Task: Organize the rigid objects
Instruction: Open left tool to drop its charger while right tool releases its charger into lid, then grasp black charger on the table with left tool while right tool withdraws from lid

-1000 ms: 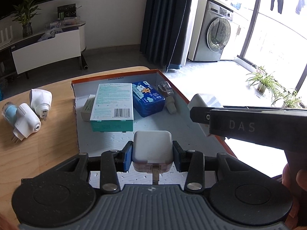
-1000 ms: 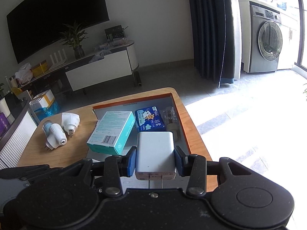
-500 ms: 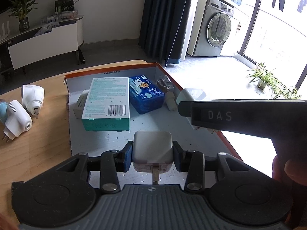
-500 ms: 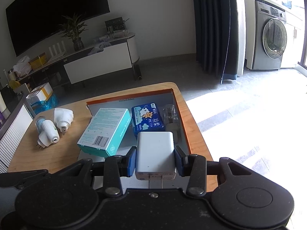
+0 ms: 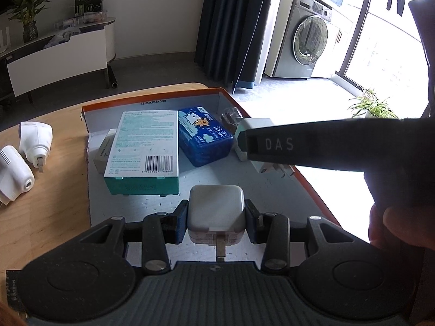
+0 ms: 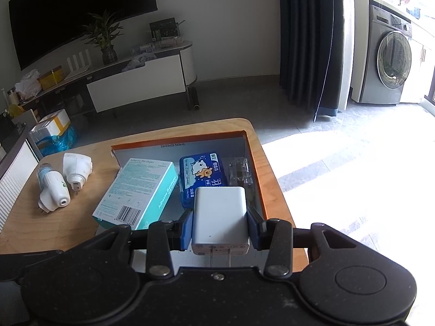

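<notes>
The left gripper is clenched on a small rounded white charger, prongs toward the camera, above the near end of the orange-rimmed box. The right gripper grasps a taller, flat-sided white charger over the box's right side near the table's right edge; its printed base label is probably too blurred to read.

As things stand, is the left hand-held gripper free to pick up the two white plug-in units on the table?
Probably not yet: the left hand-held gripper is shut on a white charger. The path to the plug-in units looks clear.
</notes>
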`<state>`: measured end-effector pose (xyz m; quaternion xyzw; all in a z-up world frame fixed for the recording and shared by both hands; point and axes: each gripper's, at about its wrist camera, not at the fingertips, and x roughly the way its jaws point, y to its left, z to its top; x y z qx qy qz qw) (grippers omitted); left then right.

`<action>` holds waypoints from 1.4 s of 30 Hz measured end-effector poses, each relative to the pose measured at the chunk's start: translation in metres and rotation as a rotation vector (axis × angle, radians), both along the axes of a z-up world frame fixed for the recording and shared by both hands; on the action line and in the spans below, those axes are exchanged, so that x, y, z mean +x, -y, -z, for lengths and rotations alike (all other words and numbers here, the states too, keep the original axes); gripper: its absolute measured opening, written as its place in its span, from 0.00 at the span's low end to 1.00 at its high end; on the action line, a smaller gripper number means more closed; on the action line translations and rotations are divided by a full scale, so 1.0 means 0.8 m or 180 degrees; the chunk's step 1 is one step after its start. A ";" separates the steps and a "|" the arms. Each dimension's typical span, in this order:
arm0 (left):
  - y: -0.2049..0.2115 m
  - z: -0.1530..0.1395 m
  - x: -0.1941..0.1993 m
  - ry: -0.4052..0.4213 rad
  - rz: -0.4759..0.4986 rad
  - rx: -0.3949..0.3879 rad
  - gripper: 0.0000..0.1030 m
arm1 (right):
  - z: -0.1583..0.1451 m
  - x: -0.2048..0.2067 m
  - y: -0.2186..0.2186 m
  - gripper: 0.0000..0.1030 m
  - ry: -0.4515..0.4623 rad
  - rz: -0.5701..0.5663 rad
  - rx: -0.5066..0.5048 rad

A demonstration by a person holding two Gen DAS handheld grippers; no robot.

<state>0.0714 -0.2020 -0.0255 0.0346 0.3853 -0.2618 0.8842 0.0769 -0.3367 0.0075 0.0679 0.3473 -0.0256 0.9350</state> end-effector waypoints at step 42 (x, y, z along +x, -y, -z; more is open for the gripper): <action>-0.153 -0.034 -0.018 0.0107 -0.0943 0.0026 1.00 | -0.039 -0.055 -0.077 0.86 0.0282 -0.0247 -0.0042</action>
